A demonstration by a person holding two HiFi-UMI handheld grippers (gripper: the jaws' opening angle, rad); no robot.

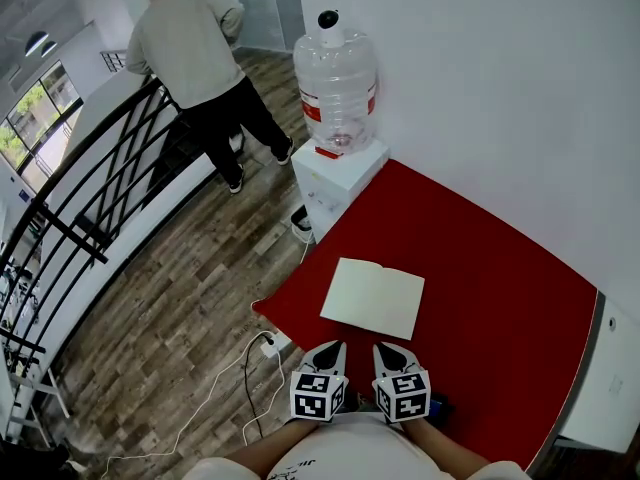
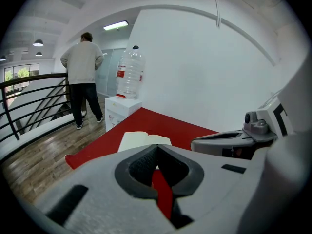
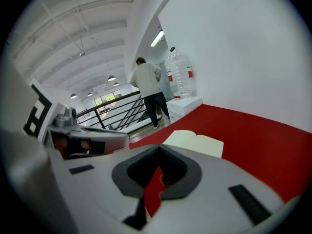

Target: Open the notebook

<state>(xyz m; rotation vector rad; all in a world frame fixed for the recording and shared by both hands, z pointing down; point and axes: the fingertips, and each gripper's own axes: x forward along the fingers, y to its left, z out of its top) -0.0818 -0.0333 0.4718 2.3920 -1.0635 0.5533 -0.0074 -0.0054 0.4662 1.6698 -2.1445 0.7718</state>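
Nearest the wearer, at the near edge of the red table [image 1: 500, 298], the left gripper [image 1: 334, 347] and the right gripper [image 1: 384, 349] sit side by side, both pointing away and down toward the tabletop. Each claw is pinched together at the tips with nothing caught between them; only red table shows through the hollow behind the pads. Just beyond the tips, touching neither, the notebook [image 1: 372, 298] lies flat near the table's left edge, already spread open with cream pages up. Its long axis runs across the head view, left to right, the right end angled slightly nearer the wearer; the crease between the pages points away from the grippers. Farther on, at the table's far left corner, a white dispenser [image 1: 335, 183] stands on the wooden floor [image 1: 190, 288] and carries a large clear water bottle [image 1: 336, 83] with a red label; how much water it holds cannot be told. Cables [image 1: 240, 388] trail on the floor left of the table. Farthest off, a person [image 1: 195, 48] in a grey top and dark trousers stands, back turned, beside a black railing [image 1: 90, 208]
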